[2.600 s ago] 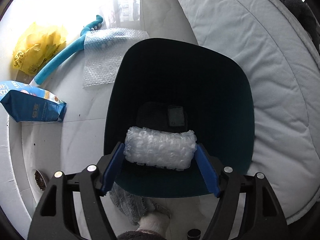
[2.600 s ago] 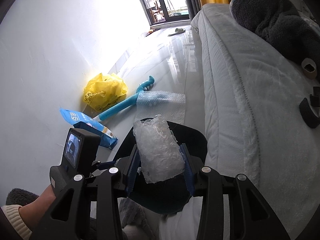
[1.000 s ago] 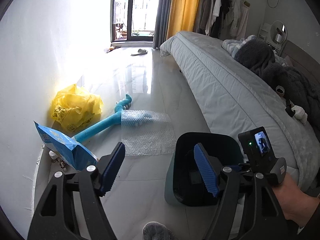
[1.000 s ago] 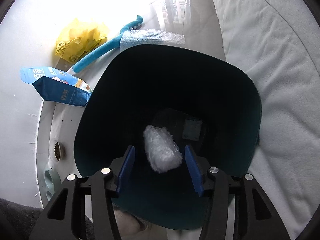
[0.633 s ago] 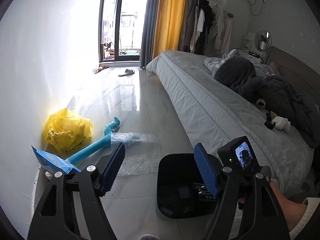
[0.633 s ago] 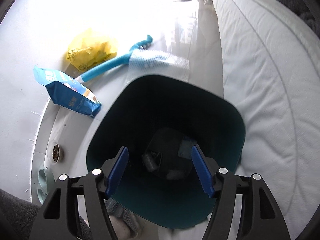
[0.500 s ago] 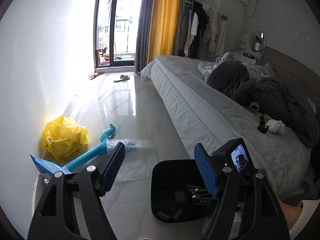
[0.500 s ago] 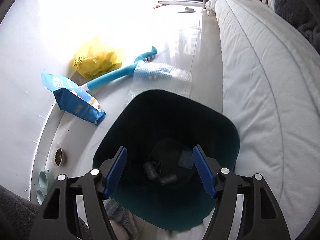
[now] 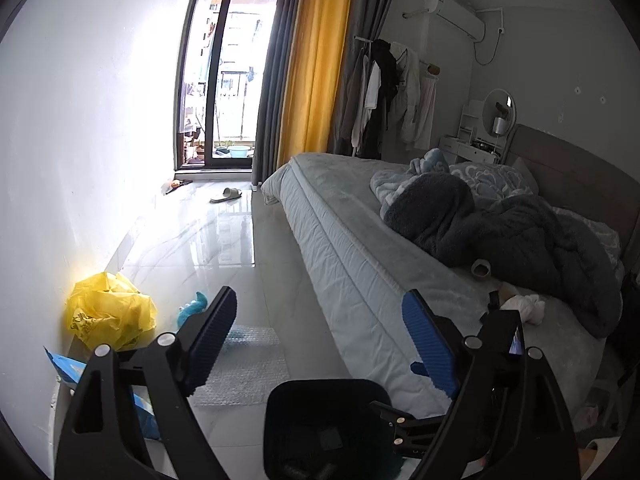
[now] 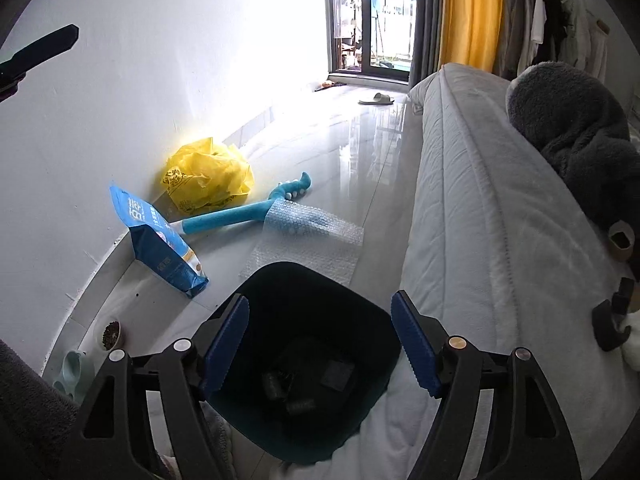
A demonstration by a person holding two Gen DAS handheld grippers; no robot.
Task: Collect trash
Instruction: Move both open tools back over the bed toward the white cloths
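My left claw (image 9: 320, 340) is spread wide with nothing between its blue pads (image 9: 428, 344), held high above the floor (image 9: 224, 248). My right claw (image 10: 320, 344) is spread just as wide and also empty, hanging over the mouth of the dark bin (image 10: 360, 312), which stands on the floor against the side of the bed (image 10: 472, 208).

Down in the bin I can make out a few dim lumps and a flat squarish piece, too dark to name. Beyond its far rim lies a sheet of bubble wrap (image 10: 308, 236) on the floor, its far end draped over a blue foam stick (image 10: 236, 216). Near the wall sit a crumpled yellow bag (image 10: 208, 176) and a blue pouch (image 10: 160, 248). In the left view my own claw arms cover most of the pouch and the stick, and the bin's near side is cut off by the frame.
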